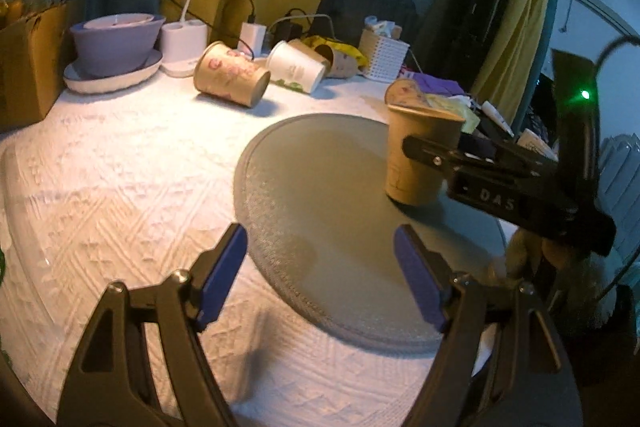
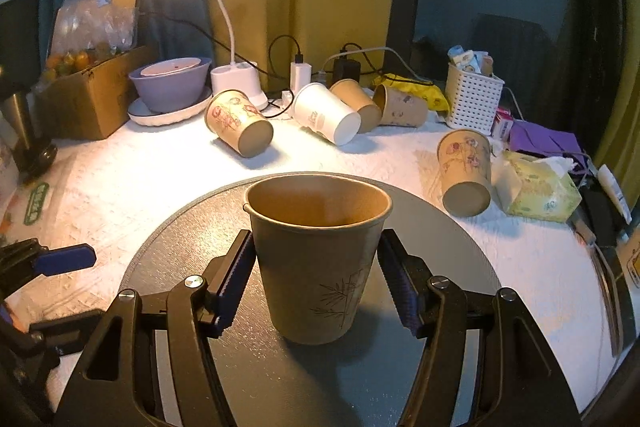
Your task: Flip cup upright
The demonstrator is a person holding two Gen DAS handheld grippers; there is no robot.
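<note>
1. Right wrist view puts the brown paper cup [image 2: 318, 259] at the centre of the frame, and we see it standing upright: its long axis runs vertical, the open mouth faces up and its base rests on the round grey mat [image 2: 448, 227].
2. We see a faint bamboo drawing on the cup's lower right side.
3. Our right tool [image 2: 318, 279] brackets the cup, one finger on each side at mid-height. The left pad [image 2: 232, 283] lies against or just beside the cup wall; the right pad sits just beside it, with a thin gap that we cannot judge for certain. So we cannot tell whether it pinches the cup or has let go.
4. In the left wrist view the same cup [image 1: 420, 155] stands at the right of the frame, on the far right part of the mat [image 1: 320, 187], with the right tool's black finger across its side.
5. Our left tool [image 1: 320, 271] is spread wide at the bottom of the frame, blue pads [image 1: 222, 273] well apart, holding nothing and hanging over the mat's near edge.
6. Across the upper half of the right wrist frame, on the white table [image 2: 140, 187], several other cups lie on their sides, among them a flowered cup [image 2: 238, 123] and a white cup [image 2: 326, 113].
</note>
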